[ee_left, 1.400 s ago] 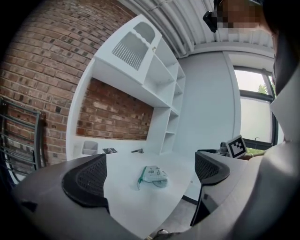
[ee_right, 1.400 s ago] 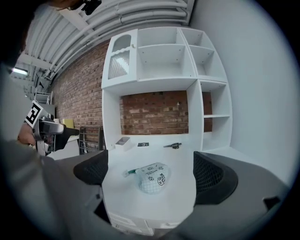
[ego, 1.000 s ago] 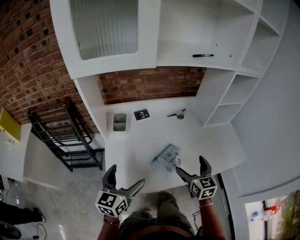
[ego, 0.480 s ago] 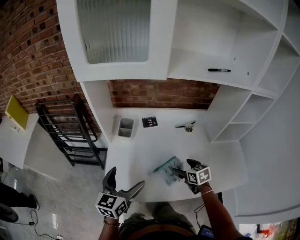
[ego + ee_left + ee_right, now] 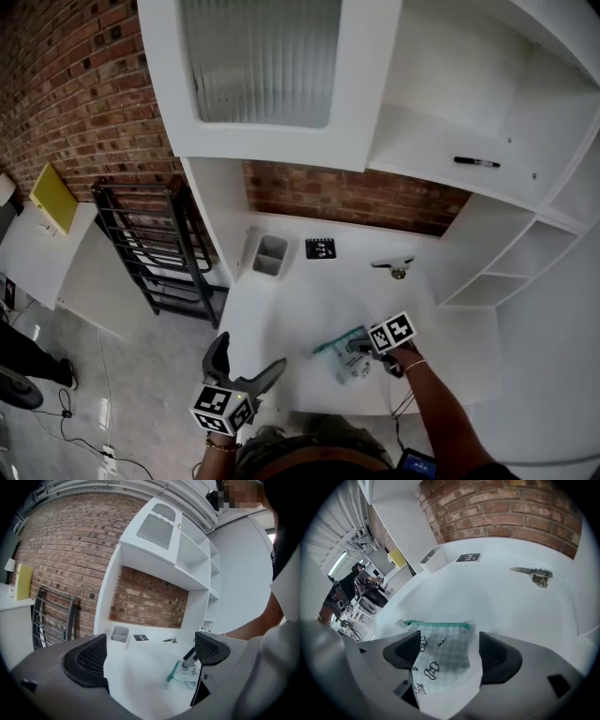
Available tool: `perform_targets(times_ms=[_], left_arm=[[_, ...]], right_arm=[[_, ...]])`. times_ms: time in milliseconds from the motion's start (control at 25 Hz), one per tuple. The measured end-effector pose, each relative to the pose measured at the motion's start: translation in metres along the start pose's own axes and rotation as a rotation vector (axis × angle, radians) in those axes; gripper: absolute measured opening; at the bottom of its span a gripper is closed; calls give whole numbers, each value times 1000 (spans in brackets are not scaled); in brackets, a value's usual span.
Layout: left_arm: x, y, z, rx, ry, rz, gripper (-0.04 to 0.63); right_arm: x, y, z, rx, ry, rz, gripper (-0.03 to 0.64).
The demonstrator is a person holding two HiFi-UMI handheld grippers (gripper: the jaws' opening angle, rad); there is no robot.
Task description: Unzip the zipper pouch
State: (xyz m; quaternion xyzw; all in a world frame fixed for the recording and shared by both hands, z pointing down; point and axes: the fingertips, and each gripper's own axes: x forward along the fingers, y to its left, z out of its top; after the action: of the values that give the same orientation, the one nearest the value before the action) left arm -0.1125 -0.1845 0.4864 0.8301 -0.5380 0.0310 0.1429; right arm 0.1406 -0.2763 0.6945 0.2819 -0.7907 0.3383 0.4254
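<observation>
White desk (image 5: 281, 314), built into a white shelving unit (image 5: 525, 272) against a brick wall (image 5: 356, 199).

Items along the back of the desk, listed left to right as seen in the head view:
- grey open bin (image 5: 270, 255), stood upright by the unit's left wall
- black marker card (image 5: 321, 249), laid flat
- small metal piece (image 5: 395, 268), kind not made out

Items off the desk:
- black pen (image 5: 476, 162), laid on the shelf (image 5: 431, 150) above, at the right
- ribbed-glass cabinet door (image 5: 262, 61), seen overhead
- black metal rack (image 5: 150, 258), stood on the floor (image 5: 141, 375) left of the desk
- yellow panel (image 5: 53, 199), seen beyond the rack

All of these are kept well apart from the pouch.

Zipper pouch (image 5: 349, 358): checked fabric printed with small drawings. It is laid flat near the desk's front edge, right of centre. A teal zipper (image 5: 436, 624) runs along its far edge and appears drawn closed.

Right gripper (image 5: 447, 652): pointed steeply down at the pouch. Its jaws have just been closing and are held apart, one at each side edge of the pouch. The near half of the fabric is framed between them, and no clamp on it is seen.

Left gripper (image 5: 149, 656): held roughly level off the desk's front left. Its jaws are spread wide with nothing between them. It is kept well apart from the pouch, which is seen past its right jaw.
</observation>
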Motion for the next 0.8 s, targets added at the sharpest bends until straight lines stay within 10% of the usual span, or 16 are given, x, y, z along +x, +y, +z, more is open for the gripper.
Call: perform_targets(times_ms=[400, 560, 800], left_arm=[[3, 0, -2, -7, 0, 43, 568], [4, -3, -7, -9, 11, 36, 568], [15, -15, -10, -2, 22, 1, 568]], right_arm=[[14, -10, -7, 216, 148, 179, 217], [12, -18, -8, 347, 81, 253, 113], [-16, -1, 9, 240, -146, 314, 20]])
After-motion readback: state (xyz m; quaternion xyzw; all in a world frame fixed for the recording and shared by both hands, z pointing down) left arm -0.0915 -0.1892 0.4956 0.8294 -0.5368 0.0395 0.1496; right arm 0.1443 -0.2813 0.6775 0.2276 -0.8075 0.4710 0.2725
